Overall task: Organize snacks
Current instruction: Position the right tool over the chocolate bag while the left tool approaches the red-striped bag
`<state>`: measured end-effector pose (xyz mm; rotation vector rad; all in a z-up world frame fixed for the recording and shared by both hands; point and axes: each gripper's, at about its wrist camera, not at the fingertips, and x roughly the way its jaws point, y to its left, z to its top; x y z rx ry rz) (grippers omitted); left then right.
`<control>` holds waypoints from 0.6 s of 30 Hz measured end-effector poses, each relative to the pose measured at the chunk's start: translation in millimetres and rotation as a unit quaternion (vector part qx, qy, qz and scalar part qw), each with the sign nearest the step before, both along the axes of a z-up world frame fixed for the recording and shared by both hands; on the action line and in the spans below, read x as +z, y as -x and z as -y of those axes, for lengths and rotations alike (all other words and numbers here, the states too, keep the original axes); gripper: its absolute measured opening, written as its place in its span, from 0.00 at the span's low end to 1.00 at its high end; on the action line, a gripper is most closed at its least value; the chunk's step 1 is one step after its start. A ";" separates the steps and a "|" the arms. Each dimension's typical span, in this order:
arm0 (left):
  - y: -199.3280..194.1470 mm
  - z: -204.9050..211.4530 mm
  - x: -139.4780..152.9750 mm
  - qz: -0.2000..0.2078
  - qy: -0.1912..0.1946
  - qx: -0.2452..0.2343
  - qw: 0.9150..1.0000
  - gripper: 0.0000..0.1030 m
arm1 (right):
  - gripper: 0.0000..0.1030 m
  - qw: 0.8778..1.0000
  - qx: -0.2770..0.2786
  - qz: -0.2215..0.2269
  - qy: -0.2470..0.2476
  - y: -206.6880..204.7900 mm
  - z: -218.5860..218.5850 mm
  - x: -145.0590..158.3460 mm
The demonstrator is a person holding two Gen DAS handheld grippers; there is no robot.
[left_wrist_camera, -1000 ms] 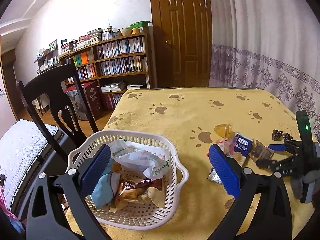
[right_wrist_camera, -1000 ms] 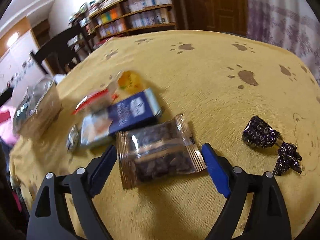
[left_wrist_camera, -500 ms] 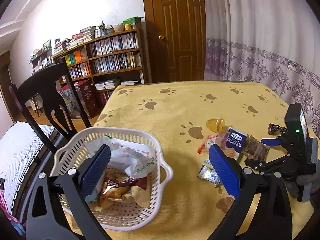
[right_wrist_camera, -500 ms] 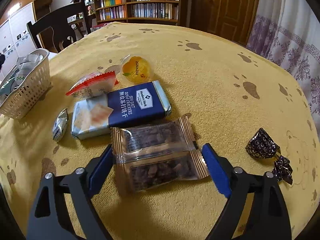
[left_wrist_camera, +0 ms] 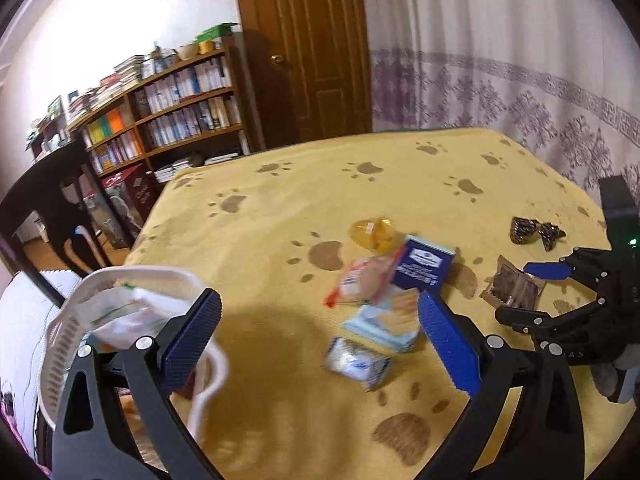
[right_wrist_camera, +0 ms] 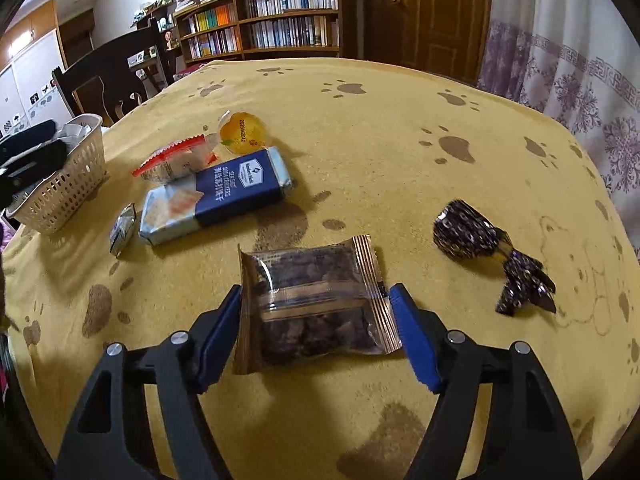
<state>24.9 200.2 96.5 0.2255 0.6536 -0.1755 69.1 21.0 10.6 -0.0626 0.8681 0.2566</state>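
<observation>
Left wrist view is motion-blurred; print on the wrappers there cannot be read. The white perforated plastic basket (left_wrist_camera: 60, 344) is cut off at the lower left edge and partly hidden behind the left tongs (left_wrist_camera: 316, 340); its contents show only as crumpled pale wrappers. In the right wrist view the same basket is cut off at the left border, with dark gripper parts over it.

Left tongs: spread wide, nothing between the ribbed blue pads, poised above the counter (right_wrist_camera: 380, 128) between basket and snack cluster.

Right tongs (right_wrist_camera: 316, 332): pads set on either side of the clear-fronted brown packet (right_wrist_camera: 312, 304), at or just beside its crimped edges; whether they press it cannot be told. The packet lies flat on the counter, dark lumpy pieces visible through the film.

Counter covering: yellow plush cloth with brown paw prints.

Loose snacks on the cloth, right wrist view:
- Navy and pale blue cracker pack (right_wrist_camera: 216, 196), rectangular, glossy, lying flat beyond the brown packet.
- Red-edged clear pouch (right_wrist_camera: 172, 162), touching the cracker pack's far side.
- Round jelly cup (right_wrist_camera: 242, 132), translucent orange with foil lid, just beside the pouch.
- Small silver foil packet (right_wrist_camera: 122, 230), near the cracker pack's pale end, toward the basket.
- Two dark patterned foil candies (right_wrist_camera: 492, 252), twisted ends, well apart to the right.
</observation>
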 end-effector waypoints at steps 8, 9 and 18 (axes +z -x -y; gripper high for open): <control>-25.7 33.6 -18.6 -0.014 -0.019 -0.029 0.999 0.97 | 0.71 1.000 0.004 0.000 -0.014 3.5 5.3 -0.4; -32.0 35.5 -21.9 -0.020 -0.017 -0.028 0.999 0.96 | 0.71 1.000 0.004 0.000 -0.015 3.8 5.7 -0.5; -73.9 32.9 -51.1 -0.076 0.003 -0.013 0.997 0.67 | 0.72 1.000 0.004 0.001 -0.018 4.8 6.0 -0.5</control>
